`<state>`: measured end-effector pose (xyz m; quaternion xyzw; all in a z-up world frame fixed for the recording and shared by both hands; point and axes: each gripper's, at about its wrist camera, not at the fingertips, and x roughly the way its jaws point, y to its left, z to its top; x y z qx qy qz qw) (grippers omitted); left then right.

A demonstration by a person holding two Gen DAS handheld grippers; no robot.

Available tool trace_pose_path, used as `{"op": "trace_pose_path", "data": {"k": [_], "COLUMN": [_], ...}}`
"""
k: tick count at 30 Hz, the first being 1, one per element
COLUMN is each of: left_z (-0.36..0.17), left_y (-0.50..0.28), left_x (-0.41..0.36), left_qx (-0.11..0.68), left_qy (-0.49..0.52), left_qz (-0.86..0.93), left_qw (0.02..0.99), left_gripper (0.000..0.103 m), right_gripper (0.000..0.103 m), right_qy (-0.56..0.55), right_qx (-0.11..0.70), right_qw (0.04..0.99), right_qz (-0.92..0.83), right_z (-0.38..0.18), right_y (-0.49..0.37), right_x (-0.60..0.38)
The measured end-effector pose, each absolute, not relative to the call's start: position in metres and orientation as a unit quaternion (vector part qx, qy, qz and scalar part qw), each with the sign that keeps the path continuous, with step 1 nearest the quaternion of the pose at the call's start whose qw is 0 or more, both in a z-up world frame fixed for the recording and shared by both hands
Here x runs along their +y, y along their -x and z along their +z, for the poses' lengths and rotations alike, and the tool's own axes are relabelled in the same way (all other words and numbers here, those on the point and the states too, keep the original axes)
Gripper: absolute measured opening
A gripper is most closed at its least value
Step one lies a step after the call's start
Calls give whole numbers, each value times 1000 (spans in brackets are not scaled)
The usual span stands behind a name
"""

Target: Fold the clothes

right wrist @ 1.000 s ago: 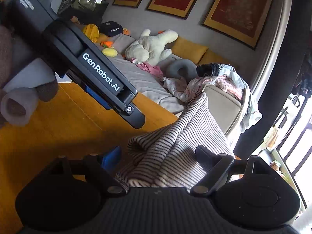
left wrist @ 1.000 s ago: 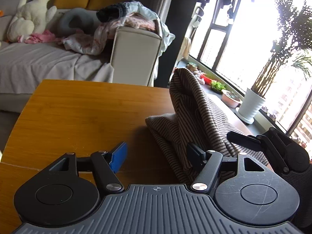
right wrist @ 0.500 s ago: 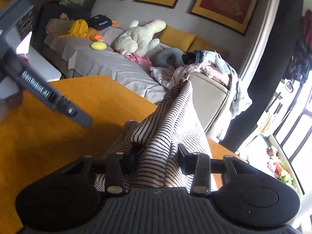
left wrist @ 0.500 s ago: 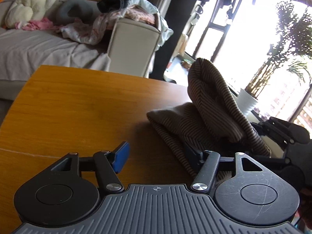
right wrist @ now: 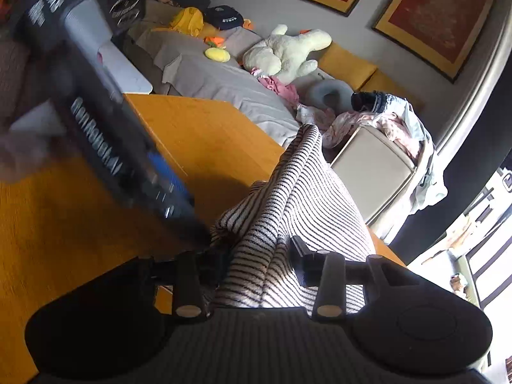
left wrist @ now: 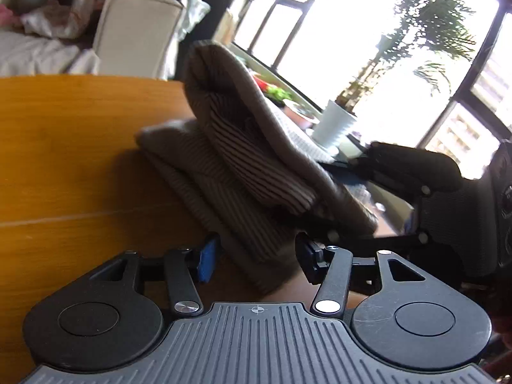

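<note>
Left gripper [left wrist: 256, 252]: jaws just widened, straddling the striped garment's [left wrist: 243, 160] lower fold, pads apart from it.
Right gripper [right wrist: 259, 256]: jaws just eased, pinching a raised striped fold.
Table [left wrist: 64, 147]: beneath the garment.

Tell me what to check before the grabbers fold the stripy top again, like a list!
1. Is the striped top between the right gripper fingers? Ok: the cloth bunches between them. Its jaws have just been opening a little.
2. Do the right pads really pinch it? Cannot tell: the cloth hides them.
3. Is the left gripper at the cloth? Ok: the top's near edge lies between its fingers. Its jaws have just been opening a little.
4. Does the left gripper pinch it? Not ok: a gap shows beside the blue pad.
5. Is there room on the wooden table to lay the fold? Ok: bare wood beside the top.
</note>
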<state>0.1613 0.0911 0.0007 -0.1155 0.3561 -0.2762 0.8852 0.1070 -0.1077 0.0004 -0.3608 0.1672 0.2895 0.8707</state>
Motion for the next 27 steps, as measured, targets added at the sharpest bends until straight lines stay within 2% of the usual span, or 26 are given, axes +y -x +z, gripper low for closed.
{"op": "trace_pose_path", "data": {"k": [5, 8, 9, 12, 14, 16, 18, 21, 23, 24, 27], "left_z": [43, 66, 73, 63, 44, 25, 14, 8, 3, 0, -1], "left_y": [-168, -185, -191, -224, -250, -270, -277, -283, -286, -287, -285], "left_x": [122, 96, 87, 59, 59, 67, 80, 90, 90, 90, 92], "left_qx": [302, 271, 261, 283, 311, 336, 341, 343, 344, 346, 347], "left_qy": [129, 117, 114, 100, 90, 89, 112, 131, 132, 134, 144], "left_qz": [-221, -265, -279, -293, -268, -246, -240, -242, -241, -239, -236], "left_qw": [918, 918, 917, 908, 907, 905, 902, 898, 898, 897, 896], "left_gripper": [61, 61, 61, 61, 52, 45, 46, 45, 45, 45, 45], "right_gripper": [49, 50, 54, 62, 62, 57, 36, 35, 39, 47, 60], "right_qy": [392, 398, 390, 337, 274, 214, 162, 126, 121, 129, 167], "right_qx": [159, 158, 158, 166, 167, 163, 171, 213, 230, 214, 190], "right_qw": [866, 867, 868, 876, 889, 902, 908, 901, 898, 901, 901], "right_qz": [266, 257, 263, 304, 328, 339, 347, 356, 355, 354, 353], "right_z": [-9, -11, -8, 11, 33, 51, 58, 38, 14, 8, 6], "right_y": [-99, -97, -96, -96, -96, -99, -105, -121, -127, -122, -113], "right_x": [-88, -78, -79, -93, -112, -130, -141, -139, -133, -130, -121]}}
